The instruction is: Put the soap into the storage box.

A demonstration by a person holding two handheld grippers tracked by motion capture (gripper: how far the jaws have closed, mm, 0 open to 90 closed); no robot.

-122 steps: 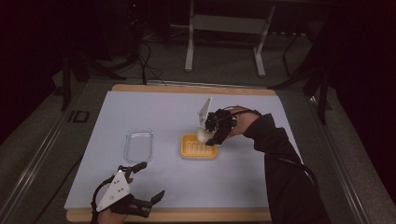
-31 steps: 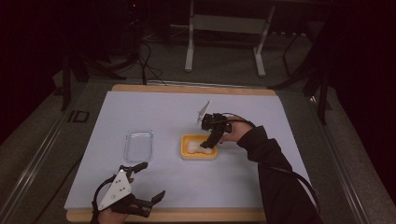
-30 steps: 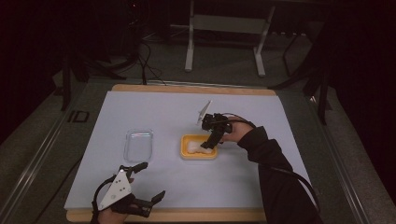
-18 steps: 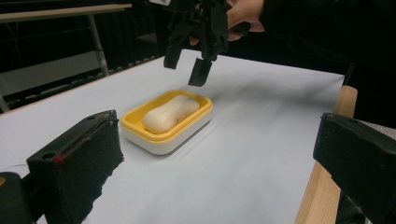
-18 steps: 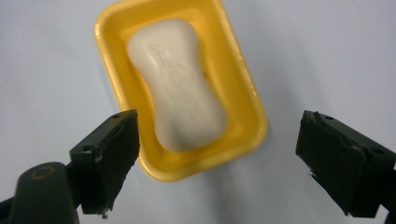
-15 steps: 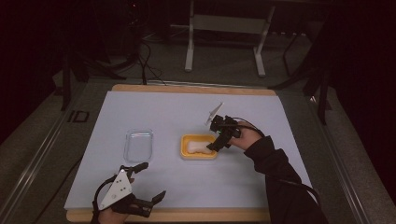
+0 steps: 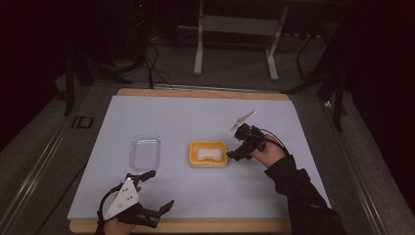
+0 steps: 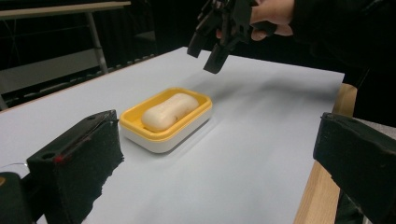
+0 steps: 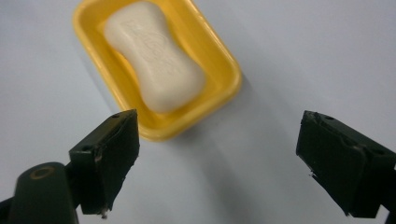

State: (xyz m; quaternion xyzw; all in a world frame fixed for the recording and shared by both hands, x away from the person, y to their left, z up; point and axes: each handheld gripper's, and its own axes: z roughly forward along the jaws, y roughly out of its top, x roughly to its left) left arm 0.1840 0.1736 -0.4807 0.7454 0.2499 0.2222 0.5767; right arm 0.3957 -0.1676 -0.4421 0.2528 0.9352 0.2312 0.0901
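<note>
- Since the earlier frames the right gripper (image 7: 236, 154) has drawn back to the right, from over the yellow soap dish (image 7: 209, 153) to the tabletop just beside it; the left gripper (image 7: 156, 191) has stayed at the near left edge.
- High view: the soap dish sits near the middle of the pale tabletop (image 7: 186, 117), with a white bar of soap (image 7: 207, 154) lying inside it. A clear plastic lid (image 7: 145, 152) lies flat to the left of the dish, apart from it. The right gripper hangs just right of the dish, jaws pointing toward it, held by a hand (image 7: 268, 155) in a dark sleeve (image 7: 298, 193). The left gripper, with its grey three-cornered plate (image 7: 125, 197), is well apart from both the dish and the lid, jaws spread and holding nothing.
- Left gripper view: the two black jaws stand wide apart and bare. Between them, farther off, the soap dish (image 8: 164, 120) rests on the tabletop with the soap (image 8: 169, 111) in it. Beyond the dish the right gripper (image 8: 208, 44) hangs above the tabletop, tilted downward.
- Right gripper view: the jaws are released, wide apart and grasping nothing. The soap dish (image 9: 210, 51) lies just beyond the left jaw, apart from it, with the embossed soap (image 9: 154, 53) lying lengthwise in it.
</note>
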